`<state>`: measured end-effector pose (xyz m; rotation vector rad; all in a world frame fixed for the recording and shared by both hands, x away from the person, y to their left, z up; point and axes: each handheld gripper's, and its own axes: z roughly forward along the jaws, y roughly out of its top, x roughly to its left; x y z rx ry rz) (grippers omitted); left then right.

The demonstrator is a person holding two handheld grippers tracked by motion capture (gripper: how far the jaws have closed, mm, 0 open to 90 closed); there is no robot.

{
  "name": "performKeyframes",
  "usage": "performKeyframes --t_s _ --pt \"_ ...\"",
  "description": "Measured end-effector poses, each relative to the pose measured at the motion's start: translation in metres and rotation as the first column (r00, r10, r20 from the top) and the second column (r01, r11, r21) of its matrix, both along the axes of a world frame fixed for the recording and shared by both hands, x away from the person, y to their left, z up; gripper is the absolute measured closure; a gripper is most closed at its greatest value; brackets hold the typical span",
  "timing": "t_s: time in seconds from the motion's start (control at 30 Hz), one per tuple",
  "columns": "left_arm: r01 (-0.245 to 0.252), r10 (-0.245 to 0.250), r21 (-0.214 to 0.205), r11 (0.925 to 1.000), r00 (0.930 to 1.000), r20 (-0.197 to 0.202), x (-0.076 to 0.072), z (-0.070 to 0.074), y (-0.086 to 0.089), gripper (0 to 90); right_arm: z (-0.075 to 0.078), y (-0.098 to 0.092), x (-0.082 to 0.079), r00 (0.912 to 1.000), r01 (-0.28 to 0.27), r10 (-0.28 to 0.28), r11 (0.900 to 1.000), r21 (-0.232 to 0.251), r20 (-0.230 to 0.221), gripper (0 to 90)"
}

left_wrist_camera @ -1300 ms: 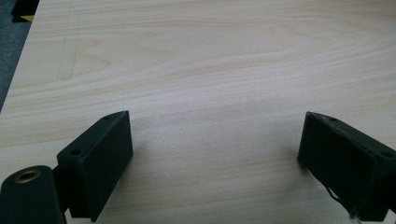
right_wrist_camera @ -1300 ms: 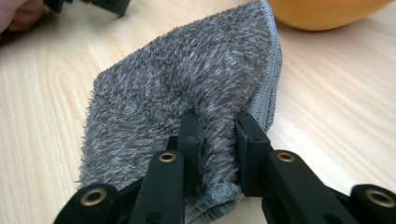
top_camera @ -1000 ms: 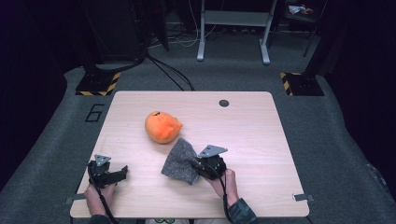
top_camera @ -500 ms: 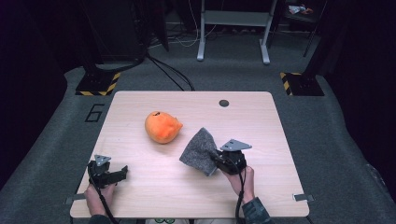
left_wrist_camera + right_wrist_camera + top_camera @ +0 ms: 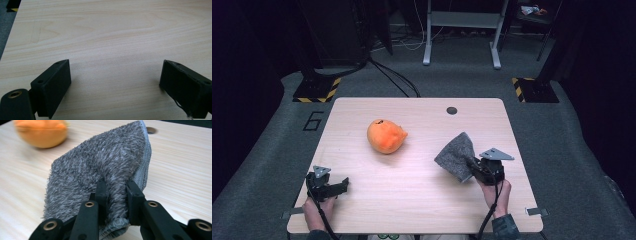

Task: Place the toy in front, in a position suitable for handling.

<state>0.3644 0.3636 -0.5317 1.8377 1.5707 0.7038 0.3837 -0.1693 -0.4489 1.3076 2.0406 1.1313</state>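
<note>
A grey fuzzy cloth point(image 5: 455, 155) hangs bunched at the right side of the wooden table point(image 5: 422, 200), lifted at its near corner. My right gripper point(image 5: 473, 167) is shut on that corner; in the right gripper view the cloth point(image 5: 105, 167) is pinched between the two black jaws of that gripper point(image 5: 117, 195). An orange plush toy point(image 5: 385, 136) lies left of centre, blurred in the right gripper view point(image 5: 41, 132). My left gripper point(image 5: 343, 184) rests near the front left edge, open, with bare wood between the jaws of the left gripper point(image 5: 115, 80).
A round cable hole point(image 5: 452, 110) sits near the table's far edge. Beyond the table, a grey carpet carries a metal stand point(image 5: 462, 30), cables and yellow-black striped bases point(image 5: 318, 91).
My right gripper has carried the grey cloth to the right across the table, away from the plush toy. The left gripper has stayed put.
</note>
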Motion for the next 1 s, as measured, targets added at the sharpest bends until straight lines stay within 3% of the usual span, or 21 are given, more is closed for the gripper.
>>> performKeyframes --t_s 0.13,0.17,0.37,0.6,0.8,0.9,0.93,1.0 --pt "-0.001 0.0 -0.001 1.0 1.0 -0.001 0.0 0.0 0.0 9.5 -0.002 -0.026 0.003 0.996 0.089 -0.089 0.996 0.0 -0.006 74.6" --pt "-0.001 0.001 -0.001 1.0 1.0 -0.002 0.0 0.0 0.0 9.5 -0.002 -0.026 0.003 0.996 0.089 -0.089 0.996 0.0 -0.006 74.6" --pt "-0.001 0.001 -0.001 1.0 1.0 -0.001 0.0 0.0 0.0 9.5 -0.009 -0.052 0.011 0.9821 0.186 -0.185 0.9826 0.002 -0.032 74.5" --pt "0.0 0.0 0.0 1.0 1.0 -0.001 0.0 0.0 0.0 9.5 -0.02 -0.074 0.026 0.9567 0.282 -0.282 0.9594 -0.015 -0.072 74.0" --pt "0.0 0.0 -0.001 1.0 1.0 -0.002 0.0 0.0 0.0 9.5 -0.029 -0.08 0.038 0.9409 0.32 -0.323 0.9464 -0.04 -0.102 73.1" --pt "0.0 0.0 -0.001 1.0 1.0 -0.001 0.0 0.0 0.0 9.5 -0.038 -0.083 0.046 0.9226 0.359 -0.364 0.9314 -0.061 -0.129 72.6" --pt "-0.001 0.001 -0.001 1.0 1.0 -0.001 0.0 0.0 0.0 9.5 -0.038 -0.083 0.046 0.9226 0.359 -0.364 0.9314 -0.061 -0.129 72.6" --pt "-0.001 0.001 -0.001 1.0 1.0 -0.001 0.0 0.0 0.0 9.5 -0.042 -0.085 0.049 0.9142 0.373 -0.38 0.925 -0.073 -0.141 72.1"
